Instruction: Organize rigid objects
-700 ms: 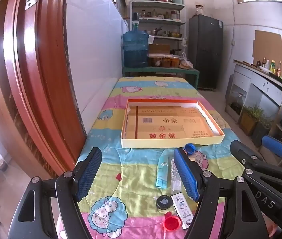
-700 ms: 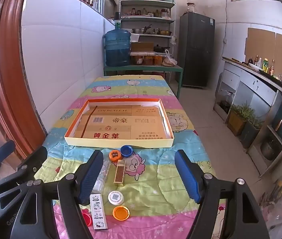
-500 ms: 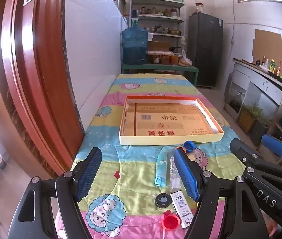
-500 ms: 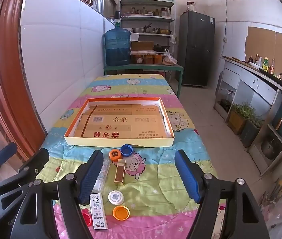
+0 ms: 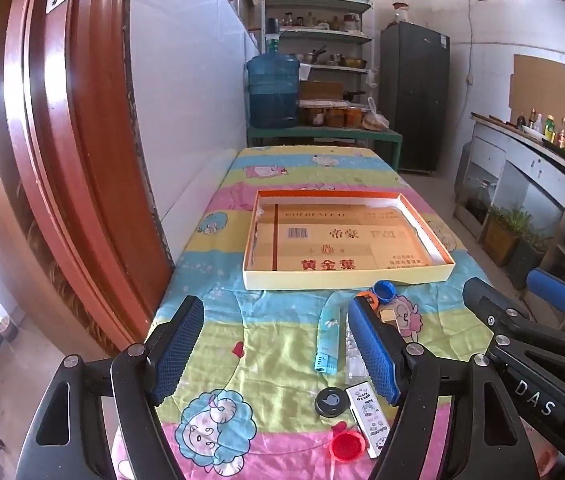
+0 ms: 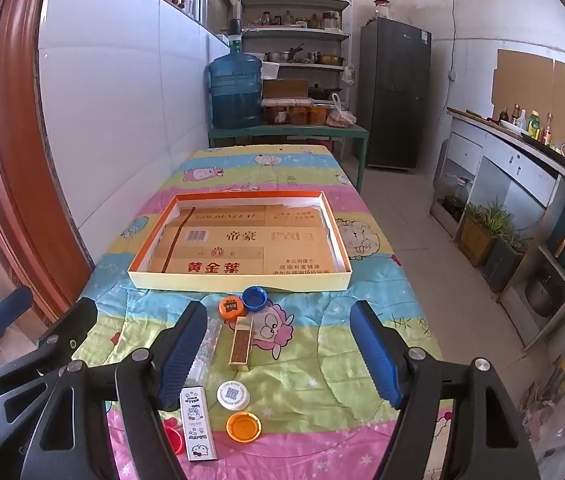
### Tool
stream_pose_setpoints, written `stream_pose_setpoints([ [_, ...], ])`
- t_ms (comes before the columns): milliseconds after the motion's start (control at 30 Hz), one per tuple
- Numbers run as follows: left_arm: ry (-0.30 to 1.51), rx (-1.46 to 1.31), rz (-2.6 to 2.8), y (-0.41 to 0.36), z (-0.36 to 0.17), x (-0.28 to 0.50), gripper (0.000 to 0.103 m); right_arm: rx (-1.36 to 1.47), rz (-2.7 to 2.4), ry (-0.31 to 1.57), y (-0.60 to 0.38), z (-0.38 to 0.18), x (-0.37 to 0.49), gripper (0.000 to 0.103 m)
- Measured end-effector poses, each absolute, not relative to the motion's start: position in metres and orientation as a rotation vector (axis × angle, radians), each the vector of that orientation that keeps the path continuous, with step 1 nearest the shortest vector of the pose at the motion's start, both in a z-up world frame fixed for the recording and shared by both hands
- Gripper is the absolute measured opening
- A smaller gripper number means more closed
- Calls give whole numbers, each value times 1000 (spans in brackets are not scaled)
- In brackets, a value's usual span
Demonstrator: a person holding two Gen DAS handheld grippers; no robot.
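Right wrist view — inventory, all places given from the shallow rectangular cardboard tray with orange rim [image 6: 238, 276], which lies flat on the striped cartoon-print cloth [image 6: 322, 344] and holds one flattened tan carton sheet, nothing else.

Just off the tray's near wall: one blue bottle cap [image 6: 254, 298] and one orange cap with a dark label [image 6: 231, 306], touching or nearly so. Nearer the camera: one upright-lying gold rectangular box [image 6: 241, 344]; one clear plastic strip [image 6: 206, 350] beside it; one white round cap with a printed code [image 6: 233, 395]; one plain orange cap [image 6: 243, 426]; one white cartoon-printed slim box [image 6: 198, 423]; one red cap [image 6: 173, 440], partly hidden.

Left wrist view adds one light-blue slim tube [image 5: 328, 338] and one black round lid [image 5: 331, 401], both on the near side of the tray.

Caps and lids counted: six. Boxes: two. None of the small items is inside the tray.

Right gripper [image 6: 278, 354] — jaws spread wide, nothing between them, hovering above the cloth. Left gripper [image 5: 276, 350] — likewise spread and empty.

Against the earlier frames: item positions unchanged; the left view has drifted slightly, the right barely at all.
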State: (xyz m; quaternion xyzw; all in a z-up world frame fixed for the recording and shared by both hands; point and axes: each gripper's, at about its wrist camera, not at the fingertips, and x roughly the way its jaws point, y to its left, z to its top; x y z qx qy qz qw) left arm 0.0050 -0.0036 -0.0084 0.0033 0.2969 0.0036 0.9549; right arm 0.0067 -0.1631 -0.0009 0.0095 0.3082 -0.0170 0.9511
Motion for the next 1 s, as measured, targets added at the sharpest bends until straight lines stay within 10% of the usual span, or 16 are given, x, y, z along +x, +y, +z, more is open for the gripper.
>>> stream_pose_setpoints([
  [1000,612,6,5,-2,-11,6,76,23,-24,648,-162,-7,12,74],
])
